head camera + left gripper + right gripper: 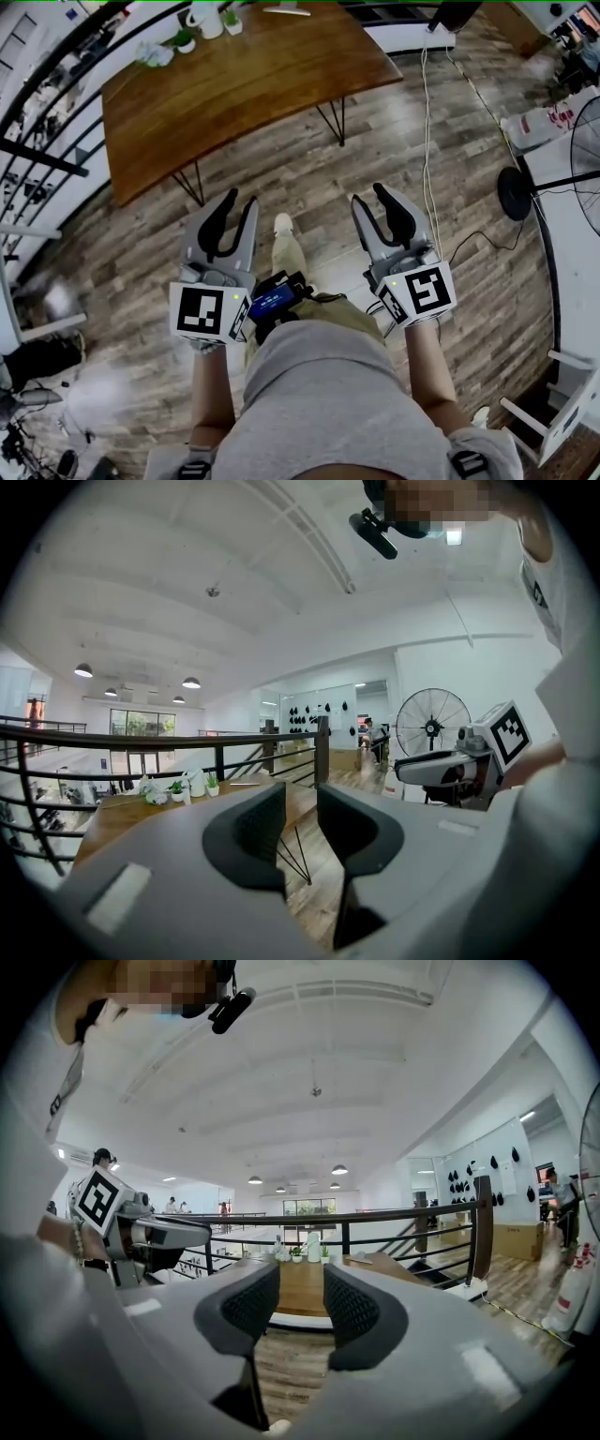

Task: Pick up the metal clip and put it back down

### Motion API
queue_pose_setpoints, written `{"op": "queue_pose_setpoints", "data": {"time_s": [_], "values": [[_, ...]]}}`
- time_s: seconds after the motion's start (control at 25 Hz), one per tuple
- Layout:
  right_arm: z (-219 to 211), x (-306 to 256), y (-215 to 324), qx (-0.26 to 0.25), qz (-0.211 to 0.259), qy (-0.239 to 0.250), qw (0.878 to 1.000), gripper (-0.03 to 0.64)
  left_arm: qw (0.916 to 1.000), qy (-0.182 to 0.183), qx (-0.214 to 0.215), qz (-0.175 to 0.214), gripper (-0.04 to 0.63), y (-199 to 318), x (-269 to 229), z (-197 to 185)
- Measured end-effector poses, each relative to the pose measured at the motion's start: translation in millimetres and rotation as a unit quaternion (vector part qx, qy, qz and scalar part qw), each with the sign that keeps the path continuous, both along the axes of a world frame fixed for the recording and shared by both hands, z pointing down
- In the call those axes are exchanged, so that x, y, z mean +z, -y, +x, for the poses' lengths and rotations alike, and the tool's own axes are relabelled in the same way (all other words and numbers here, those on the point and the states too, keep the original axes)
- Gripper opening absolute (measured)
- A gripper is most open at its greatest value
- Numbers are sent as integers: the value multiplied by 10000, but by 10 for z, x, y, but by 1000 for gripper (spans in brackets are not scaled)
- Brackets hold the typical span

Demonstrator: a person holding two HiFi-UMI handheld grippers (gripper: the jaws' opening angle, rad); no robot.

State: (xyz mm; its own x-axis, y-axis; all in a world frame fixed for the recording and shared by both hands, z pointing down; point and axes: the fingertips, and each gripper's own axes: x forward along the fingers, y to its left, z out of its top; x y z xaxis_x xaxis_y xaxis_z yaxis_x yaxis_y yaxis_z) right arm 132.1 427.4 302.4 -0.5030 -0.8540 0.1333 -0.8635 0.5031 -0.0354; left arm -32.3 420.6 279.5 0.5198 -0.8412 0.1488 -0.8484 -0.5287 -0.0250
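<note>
I cannot make out a metal clip in any view. The wooden table (234,84) stands ahead of me across the floor, with small things along its far edge. My left gripper (239,202) is held level over the floor, short of the table, jaws open with nothing between them; through its gap (300,803) I see floor and a table leg. My right gripper (370,195) is beside it at the same height, also open and empty, and its jaws (301,1283) frame the table (375,1262).
A white jug (208,19), small potted plants (185,39) and a flat pale item (286,9) sit on the table's far edge. A black railing (56,103) runs behind it. A standing fan (586,159) and cables (431,141) are at the right.
</note>
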Motion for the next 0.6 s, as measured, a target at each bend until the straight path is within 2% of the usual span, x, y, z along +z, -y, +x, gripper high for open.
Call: {"op": "queue_pose_setpoints", "data": {"time_s": [0.6], "values": [[-132, -19, 1235, 167, -129, -50, 9998, 138, 9995, -26, 303, -111, 104, 1322, 10, -57]]}}
